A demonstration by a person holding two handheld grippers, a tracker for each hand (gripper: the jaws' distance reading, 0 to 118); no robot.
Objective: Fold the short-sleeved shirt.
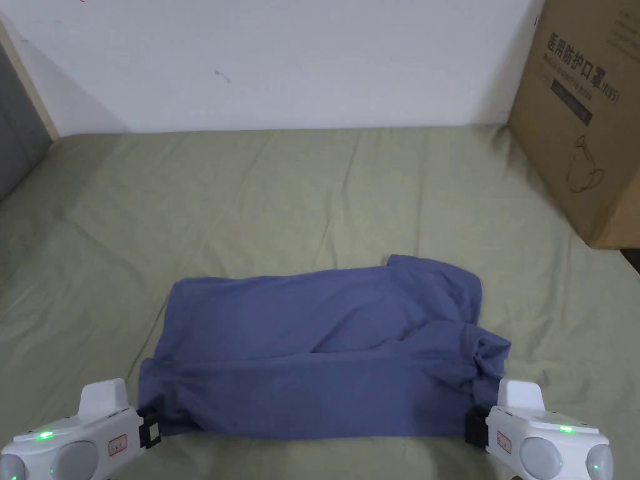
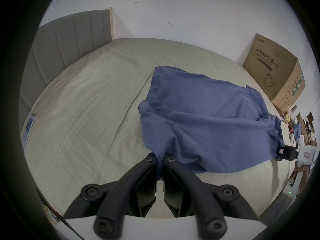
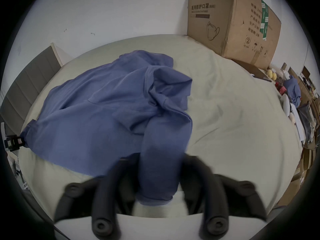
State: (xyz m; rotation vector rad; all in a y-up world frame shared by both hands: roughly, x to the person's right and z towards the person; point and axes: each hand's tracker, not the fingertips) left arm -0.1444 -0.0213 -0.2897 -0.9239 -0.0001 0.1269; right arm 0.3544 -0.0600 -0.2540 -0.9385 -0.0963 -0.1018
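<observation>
A blue short-sleeved shirt (image 1: 325, 350) lies crumpled in a wide band on the olive bed sheet (image 1: 312, 187). My left gripper (image 1: 150, 431) is at its near left corner; in the left gripper view (image 2: 160, 159) the jaws are shut on a pinch of the shirt (image 2: 199, 119). My right gripper (image 1: 475, 428) is at the near right corner. In the right gripper view (image 3: 159, 162) its jaws are blurred and stand well apart, with a strip of the shirt (image 3: 103, 108) lying between them and draping onto the gripper body.
A large cardboard box (image 1: 581, 125) stands on the bed at the far right. A grey headboard (image 2: 69, 41) runs along the left side, with a flat phone-like item (image 2: 28, 131) by it. Clutter (image 3: 294, 91) lies beyond the bed's right edge.
</observation>
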